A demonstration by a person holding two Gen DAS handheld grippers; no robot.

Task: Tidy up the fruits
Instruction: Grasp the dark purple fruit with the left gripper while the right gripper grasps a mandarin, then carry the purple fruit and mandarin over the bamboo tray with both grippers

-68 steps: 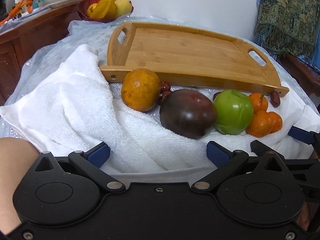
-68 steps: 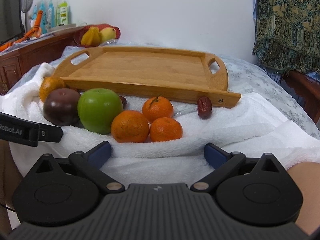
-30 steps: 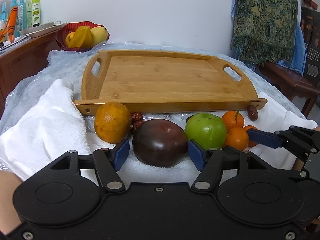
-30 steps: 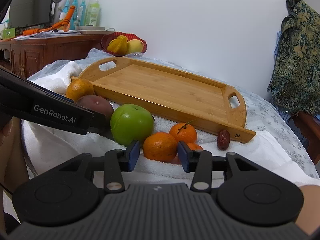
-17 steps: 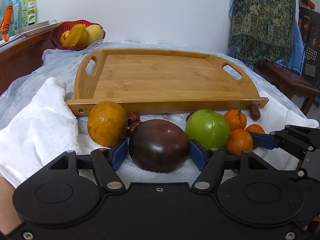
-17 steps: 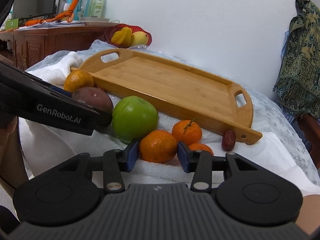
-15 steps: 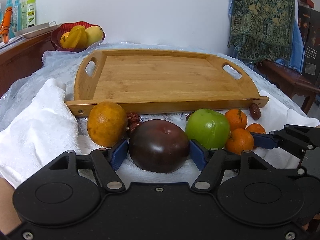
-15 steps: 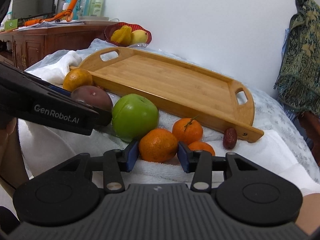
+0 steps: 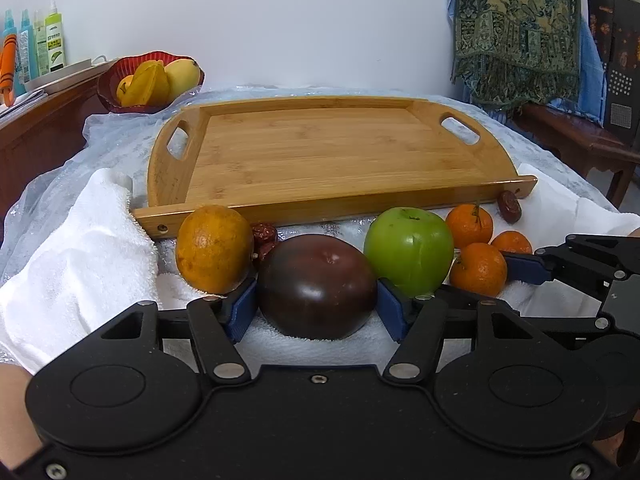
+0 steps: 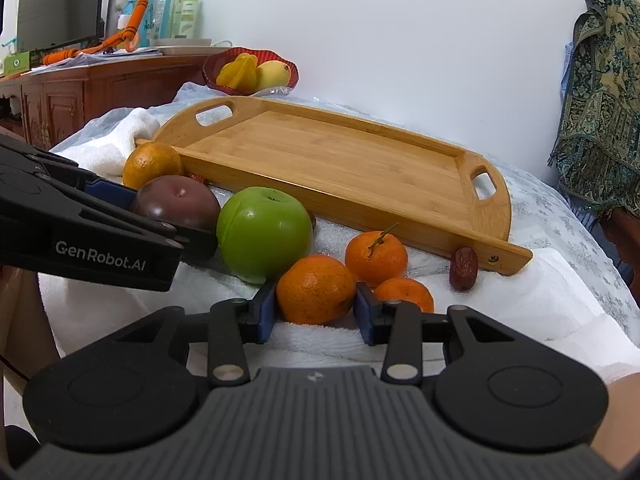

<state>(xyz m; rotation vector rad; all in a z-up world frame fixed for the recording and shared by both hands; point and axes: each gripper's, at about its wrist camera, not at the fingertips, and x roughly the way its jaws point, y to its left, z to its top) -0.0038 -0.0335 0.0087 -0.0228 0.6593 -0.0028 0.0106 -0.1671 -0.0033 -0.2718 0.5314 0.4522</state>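
Observation:
My left gripper [image 9: 316, 312] is shut on a dark purple fruit [image 9: 317, 286] that rests on the white towel [image 9: 80, 248]. My right gripper [image 10: 315, 314] is shut on a small mandarin [image 10: 315, 288], also on the towel. A large orange [image 9: 214, 249] lies left of the purple fruit and a green apple [image 9: 409, 250] right of it. Two more mandarins [image 10: 376, 256] [image 10: 404, 294] and a red date [image 10: 463, 263] lie near the right gripper. An empty bamboo tray [image 9: 328, 152] stands behind the fruit.
A red bowl of yellow fruit [image 9: 154, 80] sits at the back left by a wooden sideboard [image 10: 80, 88] with bottles. More dates [image 9: 264, 236] lie between orange and tray. A patterned cloth [image 9: 516, 28] hangs at the right over a wooden bench [image 9: 576, 144].
Both grippers came forward and closed: the left around the purple fruit, the right around the front mandarin. In the last half second almost nothing has moved.

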